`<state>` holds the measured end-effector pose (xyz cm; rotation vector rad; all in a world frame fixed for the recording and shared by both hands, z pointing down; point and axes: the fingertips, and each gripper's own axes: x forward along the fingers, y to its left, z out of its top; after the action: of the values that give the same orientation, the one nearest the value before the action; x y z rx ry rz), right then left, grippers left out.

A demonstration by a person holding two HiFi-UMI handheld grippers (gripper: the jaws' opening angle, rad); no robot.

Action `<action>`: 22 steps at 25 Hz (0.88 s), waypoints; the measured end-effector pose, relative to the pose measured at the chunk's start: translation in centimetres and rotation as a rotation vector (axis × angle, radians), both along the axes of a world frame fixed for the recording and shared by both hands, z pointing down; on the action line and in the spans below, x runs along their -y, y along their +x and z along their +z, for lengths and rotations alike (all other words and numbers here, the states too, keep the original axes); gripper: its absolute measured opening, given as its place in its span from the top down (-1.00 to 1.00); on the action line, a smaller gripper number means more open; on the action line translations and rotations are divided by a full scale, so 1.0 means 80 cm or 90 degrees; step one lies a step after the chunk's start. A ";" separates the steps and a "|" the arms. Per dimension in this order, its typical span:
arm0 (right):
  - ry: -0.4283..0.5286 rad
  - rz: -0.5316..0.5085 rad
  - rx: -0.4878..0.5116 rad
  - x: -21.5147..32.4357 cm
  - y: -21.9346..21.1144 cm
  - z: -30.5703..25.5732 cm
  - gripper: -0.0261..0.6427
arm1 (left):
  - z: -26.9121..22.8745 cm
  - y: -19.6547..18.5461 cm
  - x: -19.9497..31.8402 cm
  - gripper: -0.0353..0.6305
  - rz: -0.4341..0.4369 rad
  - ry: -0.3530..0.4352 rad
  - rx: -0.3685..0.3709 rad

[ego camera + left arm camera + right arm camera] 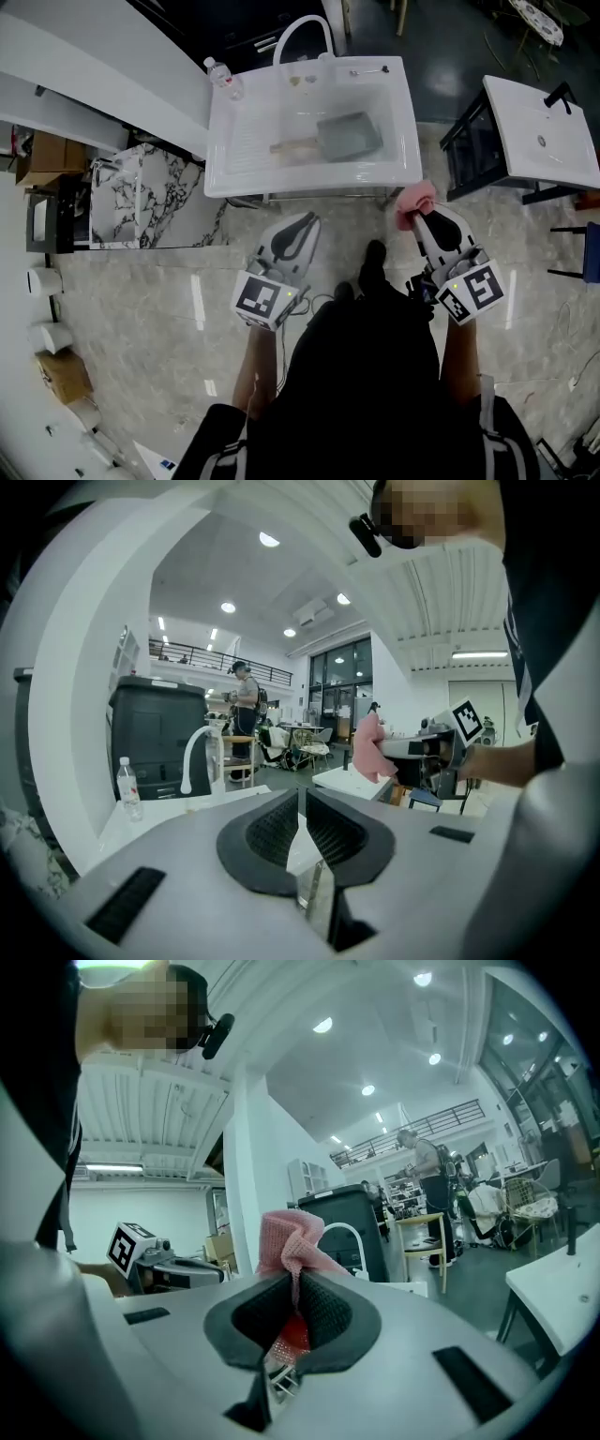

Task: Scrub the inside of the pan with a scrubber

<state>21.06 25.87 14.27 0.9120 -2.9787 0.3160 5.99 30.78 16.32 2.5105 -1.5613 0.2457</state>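
Head view: the grey pan (pixel 349 134) lies in the white sink (pixel 405 141) at 12 o'clock, well apart from both tools. The left tool (pixel 305 221) is at the pan's 7 o'clock, and the right tool (pixel 419 214) is at its 5 o'clock with the pink scrubber (pixel 413 198) at its tip. Left gripper view: jaws together, nothing between them; right gripper view: jaws clamped on the scrubber, its mesh bunched above them.
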 end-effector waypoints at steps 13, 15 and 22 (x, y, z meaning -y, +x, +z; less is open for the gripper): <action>-0.046 -0.100 -0.006 0.121 -0.033 0.035 0.81 | 0.036 -0.026 0.096 0.74 -0.104 -0.061 0.037; -0.055 -0.102 -0.008 0.129 -0.043 0.039 0.81 | 0.041 -0.039 0.102 0.74 -0.113 -0.069 0.036; -0.056 -0.082 -0.037 0.165 -0.092 0.051 0.81 | 0.064 -0.093 0.145 0.74 -0.090 -0.080 0.024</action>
<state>13.69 12.69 18.31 0.7052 -2.9267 0.4076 -1.43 19.21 21.46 2.3024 -1.6727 0.3603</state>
